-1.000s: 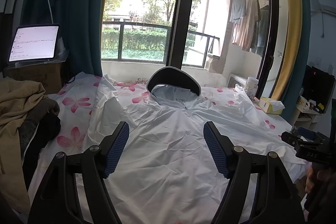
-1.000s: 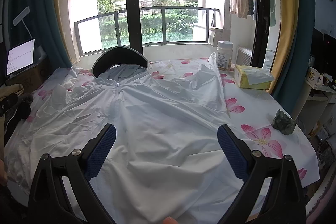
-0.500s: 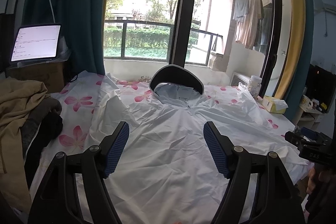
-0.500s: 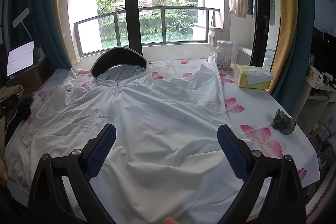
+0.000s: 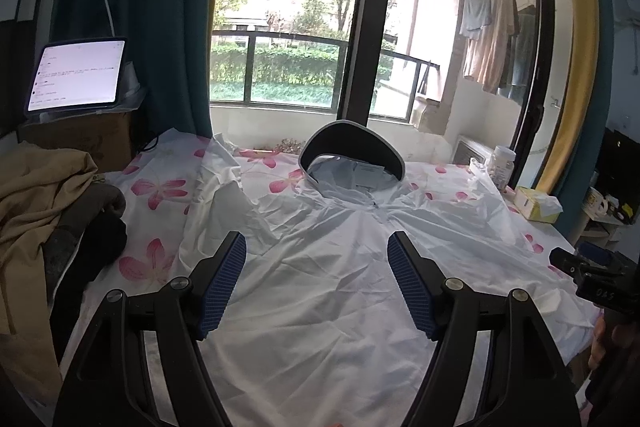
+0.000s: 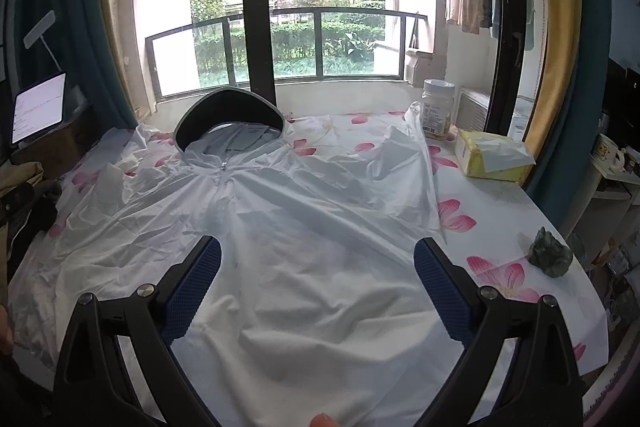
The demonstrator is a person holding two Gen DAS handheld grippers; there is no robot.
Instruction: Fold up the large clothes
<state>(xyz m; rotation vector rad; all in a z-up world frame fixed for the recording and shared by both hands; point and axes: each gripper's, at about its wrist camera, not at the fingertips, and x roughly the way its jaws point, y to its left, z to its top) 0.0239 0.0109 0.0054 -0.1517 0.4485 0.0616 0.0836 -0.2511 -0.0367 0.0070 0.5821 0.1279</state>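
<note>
A white hooded jacket (image 5: 340, 267) (image 6: 288, 227) lies spread face up on the flowered tablecloth, its dark-brimmed hood (image 5: 352, 151) (image 6: 228, 115) at the far side by the window, sleeves out to both sides. My left gripper (image 5: 318, 263) hovers open above the jacket's chest, nothing between its blue pads (image 5: 224, 283). Over the lower front of the jacket, my right gripper (image 6: 316, 267) is open too and holds nothing. In the left wrist view the right gripper's black body (image 5: 592, 279) shows at the right edge.
A heap of tan and dark clothes (image 5: 44, 211) lies at the table's left end below a lit tablet (image 5: 76, 75). On the right stand a jar (image 6: 438, 109), a yellow tissue pack (image 6: 494, 157) and a small green figurine (image 6: 550, 257). A window and balcony lie beyond the table.
The left wrist view has tilted up slightly, so the jacket sits lower in it. The right gripper has barely moved. Both grippers stay open.
</note>
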